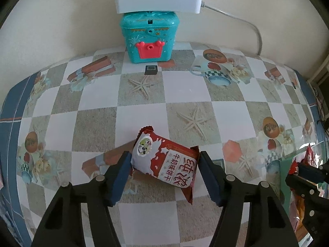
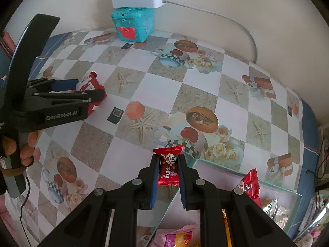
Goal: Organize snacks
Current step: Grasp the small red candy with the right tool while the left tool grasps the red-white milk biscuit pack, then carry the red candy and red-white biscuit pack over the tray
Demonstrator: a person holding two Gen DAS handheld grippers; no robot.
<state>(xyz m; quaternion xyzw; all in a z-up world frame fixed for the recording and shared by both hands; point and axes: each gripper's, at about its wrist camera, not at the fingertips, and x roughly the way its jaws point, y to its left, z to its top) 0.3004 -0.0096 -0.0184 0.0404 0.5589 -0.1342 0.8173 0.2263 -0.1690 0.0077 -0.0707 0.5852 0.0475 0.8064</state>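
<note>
At the top centre of the left wrist frame a teal toy chest [image 1: 149,39] with a red crown clasp stands against the cream wall [image 1: 61,20], a white power strip [image 1: 158,1] lying on its lid and its cord [image 1: 255,30] looping down the wall to the right. A small dark tag [image 1: 151,70] lies just in front of the chest. The bench [image 1: 98,103] wears a checked cloth printed with starfish, cups and gift boxes, mostly bare across the middle; its blue border curves along the left and right edges.

Low in the frame, the left claw [image 1: 164,164] stands partly open around a red-and-white milk biscuit packet [image 1: 164,162] lying tilted on the cloth; whether the pads press it I cannot tell. In the right wrist frame, the right claw [image 2: 168,168] is clamped on a small red candy [image 2: 167,164], above a clear tray [image 2: 246,179] in the lower right that already holds wrapped snacks [image 2: 249,183].
</note>
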